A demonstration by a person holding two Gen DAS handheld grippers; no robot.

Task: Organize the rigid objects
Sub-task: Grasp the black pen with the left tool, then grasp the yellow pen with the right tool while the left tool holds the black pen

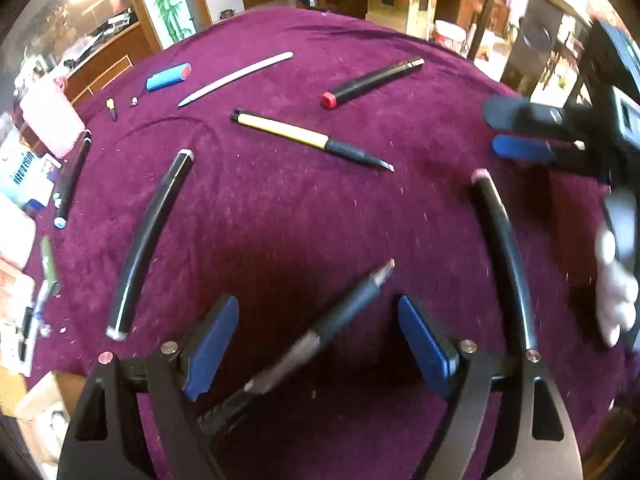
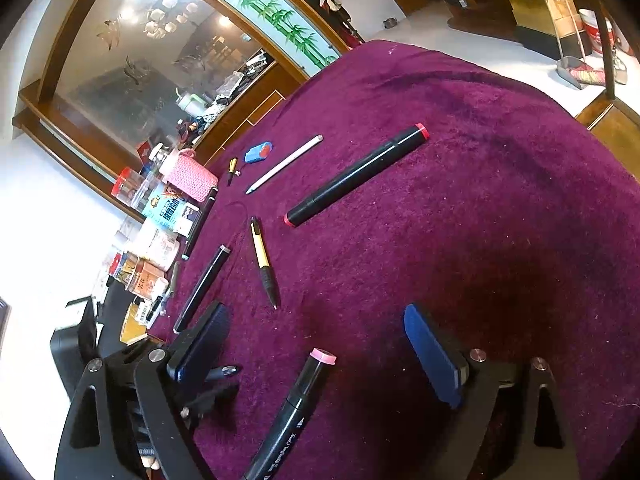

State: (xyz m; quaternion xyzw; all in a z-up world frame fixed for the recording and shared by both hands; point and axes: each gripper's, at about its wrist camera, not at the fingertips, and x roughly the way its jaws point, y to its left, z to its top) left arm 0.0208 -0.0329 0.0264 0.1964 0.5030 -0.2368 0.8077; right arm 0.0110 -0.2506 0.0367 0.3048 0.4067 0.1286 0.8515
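Observation:
Pens and markers lie scattered on a purple cloth (image 1: 280, 208). My left gripper (image 1: 318, 344) is open, its blue pads on either side of a grey-black pen (image 1: 320, 336) that lies between them, apart from both. My right gripper (image 2: 316, 354) is open over a black marker with a pink cap (image 2: 296, 404); that marker also shows in the left wrist view (image 1: 504, 256). The right gripper also shows in the left wrist view (image 1: 520, 132) at the right edge. A yellow pen (image 1: 308, 138), a red-capped black marker (image 1: 372, 82) and another black marker (image 1: 150, 236) lie further out.
A white stick (image 1: 236, 78), a blue eraser-like object (image 1: 168, 76) and small bits lie at the far side. A pink knitted holder (image 2: 188, 178), boxes and jars crowd the table's left edge. The cloth drops off at the far and right edges.

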